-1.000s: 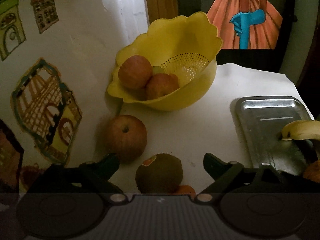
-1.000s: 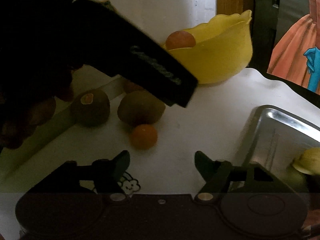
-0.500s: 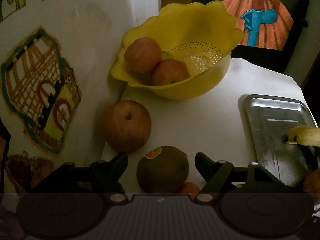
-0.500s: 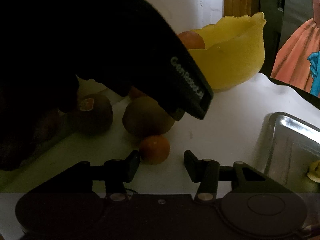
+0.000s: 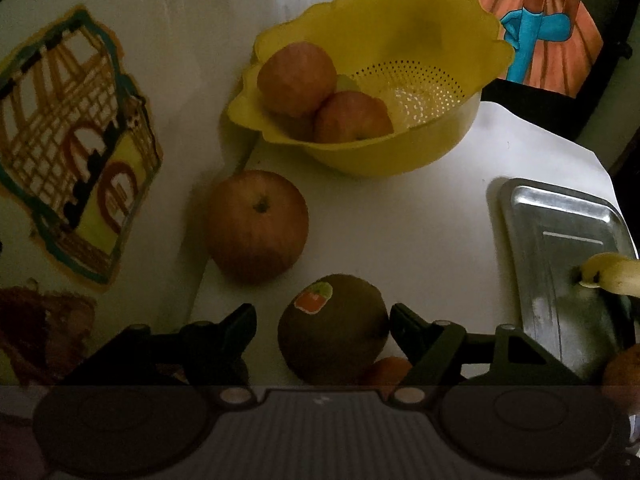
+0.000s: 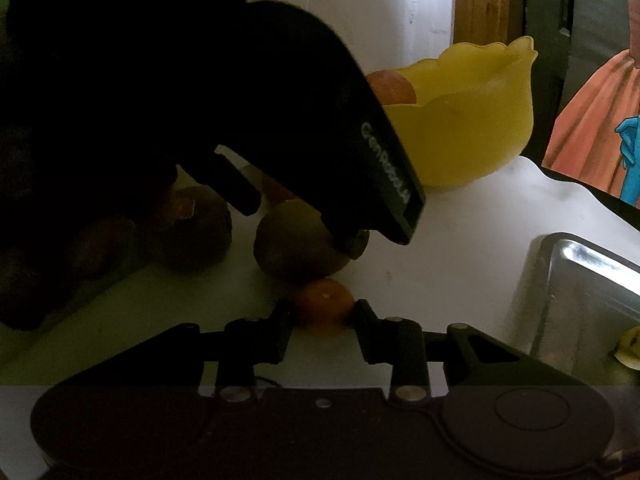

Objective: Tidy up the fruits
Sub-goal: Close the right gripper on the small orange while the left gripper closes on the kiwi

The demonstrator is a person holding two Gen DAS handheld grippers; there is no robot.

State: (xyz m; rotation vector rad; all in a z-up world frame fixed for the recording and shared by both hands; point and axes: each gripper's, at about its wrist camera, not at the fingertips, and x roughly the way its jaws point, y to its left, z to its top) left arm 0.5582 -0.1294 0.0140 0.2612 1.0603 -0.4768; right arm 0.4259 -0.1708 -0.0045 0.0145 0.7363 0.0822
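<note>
Roughly halfway: two apples [image 5: 296, 80] already sit in the bowl [image 5: 400, 152]. Still on the tabletop [image 5: 420, 232]: an apple [image 5: 258, 226], kiwis [image 5: 334, 328]. Left tongs [image 5: 322, 322] are spread around a kiwi; right tongs [image 6: 322, 312] are pinched on the orange [image 6: 324, 306].

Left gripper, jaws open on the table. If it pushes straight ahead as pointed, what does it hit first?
The left gripper would first meet the stickered kiwi, already between its open fingers and apparently touching the right one. The apple lies ahead-left, the yellow colander further on; depth is uncertain through the fisheye.
</note>
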